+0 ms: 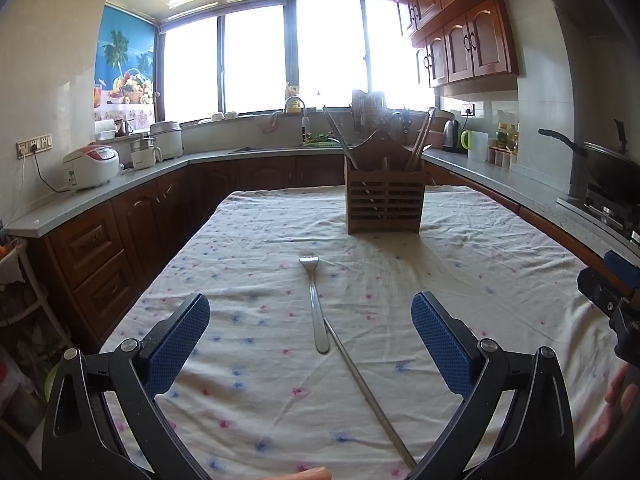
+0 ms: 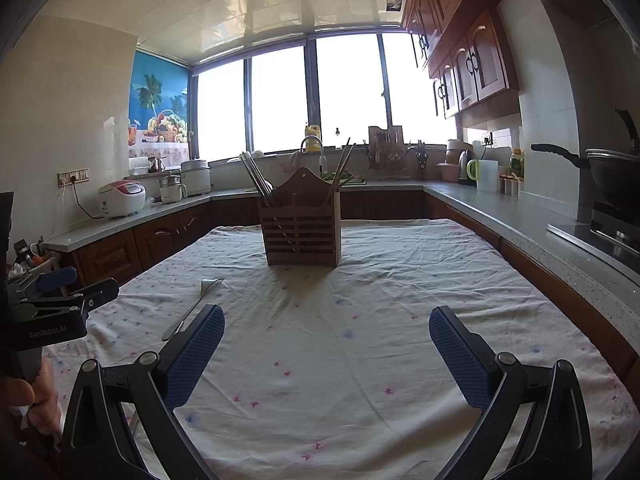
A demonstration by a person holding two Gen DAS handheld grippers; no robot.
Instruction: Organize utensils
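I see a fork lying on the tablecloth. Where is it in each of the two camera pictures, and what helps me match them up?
Left wrist view: the fork lies at centre, between the open left gripper fingers, tines pointing away.
Right wrist view: the fork lies at left, beyond the left finger of the open right gripper.
Shared landmark: the wooden utensil holder stands on the cloth beyond the fork.

White rice cooker [image 1: 91, 167] on grey counter [image 1: 120, 188], electric kettle [image 1: 451, 135] and wok [image 2: 612, 178] opposite.
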